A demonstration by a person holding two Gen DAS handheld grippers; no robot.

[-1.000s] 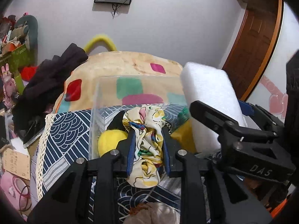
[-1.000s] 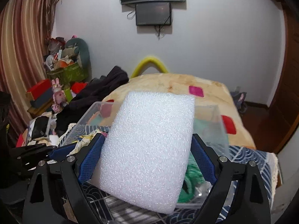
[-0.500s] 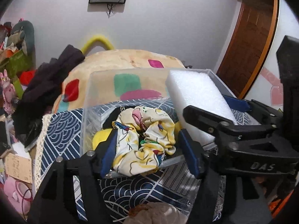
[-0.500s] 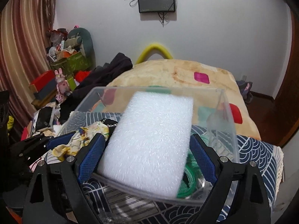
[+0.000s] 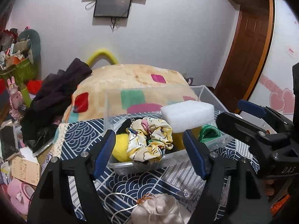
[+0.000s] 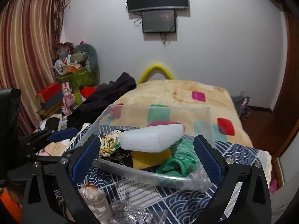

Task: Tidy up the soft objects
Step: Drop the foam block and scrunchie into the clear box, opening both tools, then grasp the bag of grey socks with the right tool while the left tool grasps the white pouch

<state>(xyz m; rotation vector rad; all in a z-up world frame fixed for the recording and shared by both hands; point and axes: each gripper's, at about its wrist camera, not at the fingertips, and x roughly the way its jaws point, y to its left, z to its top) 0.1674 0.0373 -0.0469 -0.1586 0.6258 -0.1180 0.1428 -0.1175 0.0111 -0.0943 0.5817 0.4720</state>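
A clear plastic box (image 5: 168, 161) (image 6: 153, 177) stands on the blue wave-patterned cloth. In it lie a floral yellow scrunchie (image 5: 149, 140) (image 6: 107, 145), a yellow ball (image 5: 120, 149), a yellow sponge (image 6: 151, 157), a green knit piece (image 5: 208, 132) (image 6: 177, 163) and a white foam block (image 5: 187, 116) (image 6: 151, 139) resting on top. My left gripper (image 5: 149, 153) is open and empty, just in front of the box. My right gripper (image 6: 147, 160) is open and empty, also at the box's near side.
A beige drawstring pouch (image 5: 157, 210) (image 6: 93, 198) and crinkled clear wrapping (image 6: 130, 212) lie on the cloth in front of the box. Behind is a bed with a patterned blanket (image 6: 179, 97) and dark clothes (image 5: 56, 95). Clutter sits at the left.
Both grippers opened and drew back. The scrunchie left the left gripper and the foam block left the right gripper; both now lie in the box.
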